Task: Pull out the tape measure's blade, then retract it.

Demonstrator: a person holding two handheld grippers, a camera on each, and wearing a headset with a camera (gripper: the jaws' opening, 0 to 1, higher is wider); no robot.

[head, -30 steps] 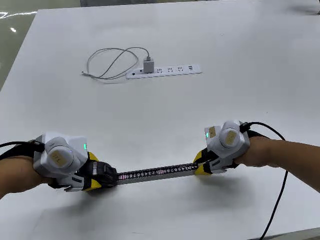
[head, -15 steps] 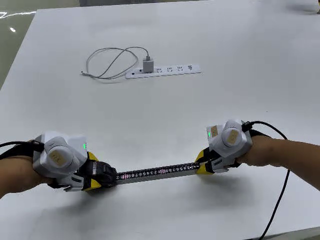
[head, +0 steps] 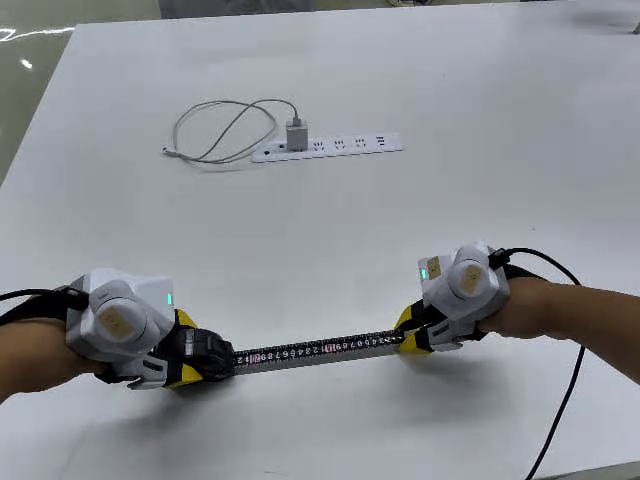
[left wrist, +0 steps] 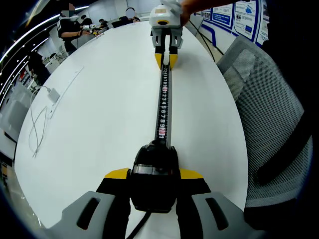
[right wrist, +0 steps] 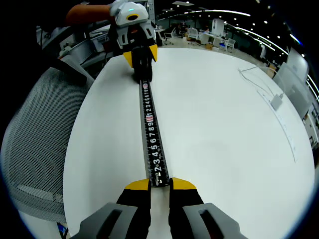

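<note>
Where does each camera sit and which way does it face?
Head view: on the headset, looking down at the white table; forearms, left tongs and right tongs show.
Left gripper view: on the left tongs, facing along the grey numbered blade towards the right tongs; own jaws clamp the black tape measure case.
Right gripper view: on the right tongs, facing along the blade; own jaws pinch its end.
Shared: both gripper views see the blade and the opposite tongs.

Open-plan office or lab workspace.
A wide white counter carries a power strip. A grey mesh chair stands beside it, with blue wall posters, ceiling strip lights and people at desks beyond.
</note>
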